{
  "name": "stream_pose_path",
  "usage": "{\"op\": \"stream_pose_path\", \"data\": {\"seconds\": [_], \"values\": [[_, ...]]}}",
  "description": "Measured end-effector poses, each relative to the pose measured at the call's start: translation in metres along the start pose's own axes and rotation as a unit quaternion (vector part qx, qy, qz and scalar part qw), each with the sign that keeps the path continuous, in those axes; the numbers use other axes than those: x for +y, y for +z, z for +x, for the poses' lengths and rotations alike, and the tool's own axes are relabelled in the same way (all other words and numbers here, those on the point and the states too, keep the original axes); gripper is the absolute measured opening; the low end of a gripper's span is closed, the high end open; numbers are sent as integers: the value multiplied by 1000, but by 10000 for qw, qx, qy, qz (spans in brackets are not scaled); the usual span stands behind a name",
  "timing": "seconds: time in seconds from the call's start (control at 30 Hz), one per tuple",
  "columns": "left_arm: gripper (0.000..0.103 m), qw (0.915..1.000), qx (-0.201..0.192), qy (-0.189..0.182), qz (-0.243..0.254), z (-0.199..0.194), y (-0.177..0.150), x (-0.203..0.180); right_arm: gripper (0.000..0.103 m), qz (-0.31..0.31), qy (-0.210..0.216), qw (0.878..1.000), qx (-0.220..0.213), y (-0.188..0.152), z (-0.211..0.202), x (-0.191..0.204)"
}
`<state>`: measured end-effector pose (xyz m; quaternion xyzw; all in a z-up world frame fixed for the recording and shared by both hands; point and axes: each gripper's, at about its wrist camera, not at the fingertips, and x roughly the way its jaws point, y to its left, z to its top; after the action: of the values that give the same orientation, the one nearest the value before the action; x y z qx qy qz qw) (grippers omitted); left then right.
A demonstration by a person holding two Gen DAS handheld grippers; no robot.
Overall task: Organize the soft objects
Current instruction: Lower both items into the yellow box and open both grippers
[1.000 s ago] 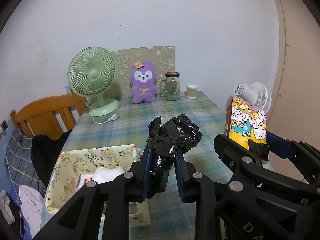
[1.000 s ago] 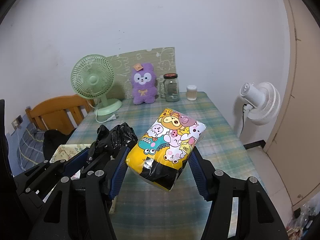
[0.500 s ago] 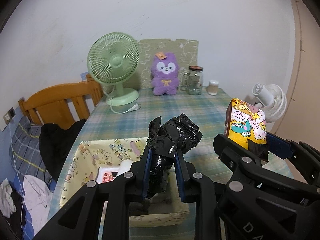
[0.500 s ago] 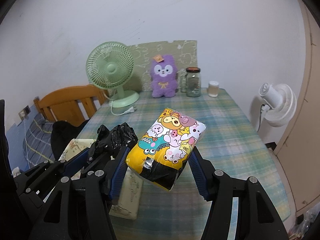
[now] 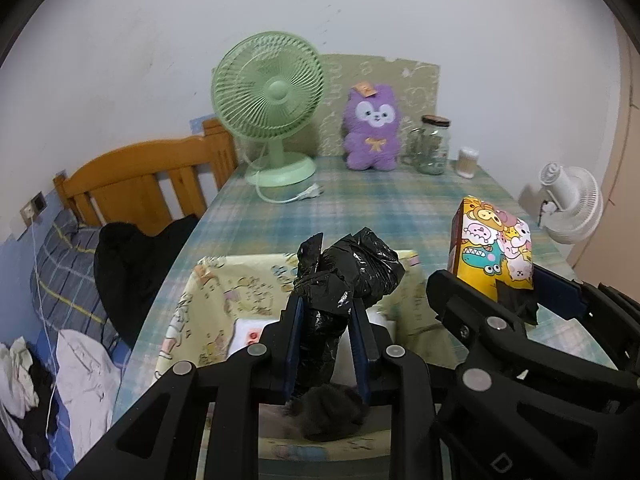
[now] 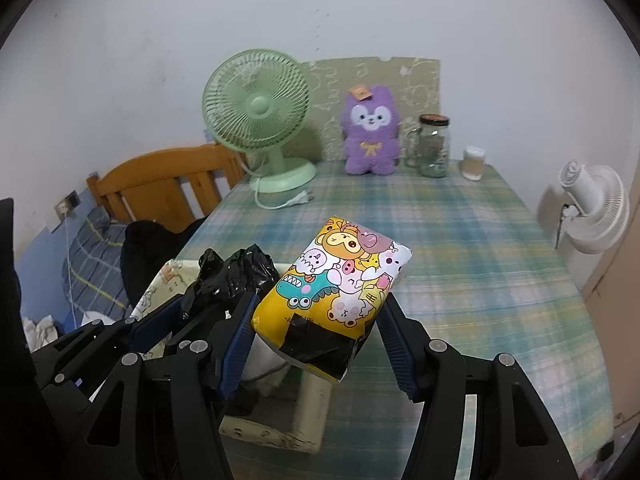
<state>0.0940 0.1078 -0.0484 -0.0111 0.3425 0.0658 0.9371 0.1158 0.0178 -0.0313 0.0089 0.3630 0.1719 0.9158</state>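
black bag bundle [image 5: 344,280] upright in left claw [image 5: 325,332], long axis vertical

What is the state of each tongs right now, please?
Left tongs: closed on the black plastic bag.
Right tongs: closed on the cartoon tissue pack.

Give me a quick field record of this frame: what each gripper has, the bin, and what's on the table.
left gripper: shut on black plastic bag
right gripper: shut on cartoon tissue pack, held off the table
bin: yellow patterned box at near table edge, below both grippers
table: plaid cloth
far end: green fan, purple plush, glass jar, small container
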Motion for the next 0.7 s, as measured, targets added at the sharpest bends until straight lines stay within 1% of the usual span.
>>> {"op": "stream_pose_path", "data": {"seconds": [0.2,0.4,0.5,0.6,0.7], "values": [[22,9996,160,128,-197,15,-3,18,63,-106,174,9996,191,0,20,13],[22,9983,292,369,-331,29,-8,34,63,-185,317,9987,362,-2,35,23],[27,9978,333,458,-356,36,-10,40,62,-230,352,9982,420,-3,40,28],[28,9970,475,472,-400,43,-12,47,62,-278,366,9977,500,-4,46,32],[37,9966,540,493,-381,46,-13,49,62,-308,381,9972,562,-5,49,34]]}}
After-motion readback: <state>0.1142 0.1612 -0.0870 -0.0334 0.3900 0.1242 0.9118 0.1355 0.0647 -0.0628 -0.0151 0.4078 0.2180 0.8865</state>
